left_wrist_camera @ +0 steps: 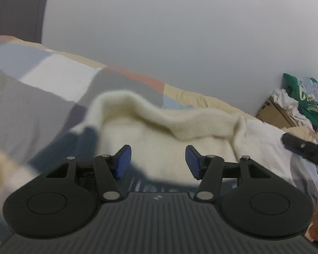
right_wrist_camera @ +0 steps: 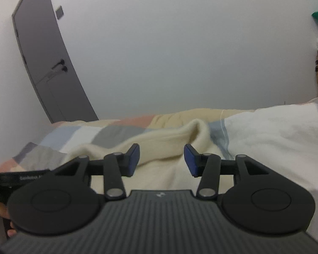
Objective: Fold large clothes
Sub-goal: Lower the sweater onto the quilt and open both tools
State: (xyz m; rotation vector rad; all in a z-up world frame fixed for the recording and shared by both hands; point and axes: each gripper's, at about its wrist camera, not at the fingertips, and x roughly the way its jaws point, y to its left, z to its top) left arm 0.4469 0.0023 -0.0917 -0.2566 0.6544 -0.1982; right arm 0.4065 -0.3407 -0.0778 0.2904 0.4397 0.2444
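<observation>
Ahead of both sets of fingers, on the bed (left_wrist_camera: 42, 97), lies the garment (left_wrist_camera: 159, 127), a cream fleecy piece rumpled over a patchwork cover. Its raised ridge runs left to right across both views, so the long axis sits crosswise to the direction each gripper faces.

Left gripper (left_wrist_camera: 158, 162): the 2 blue pads (left_wrist_camera: 123, 163) stand wide apart with nothing between them, and cream cloth lies just below and ahead of the gap. Right gripper (right_wrist_camera: 162, 160): also spread wide and empty, with the ridge (right_wrist_camera: 193, 129) rising just beyond the pads.

Both grippers sit side by side at the near edge of the garment. In the left view the right one's finger shows at the right border; in the right view the left one's body shows at the left border. Neither looks clearly closer to the cloth, though blur makes depth hard to judge.

To the right the cream cloth meets a white sheet or pillow (right_wrist_camera: 275, 131); whether that is part of the garment I cannot tell. A box of clothes (left_wrist_camera: 294, 103) stands by the wall beyond the bed.

My guess is that the next grasp wants each gripper to drop forward onto the near hem, 1 toward each end of the ridge. No corner or hem edge is clearly visible yet.
</observation>
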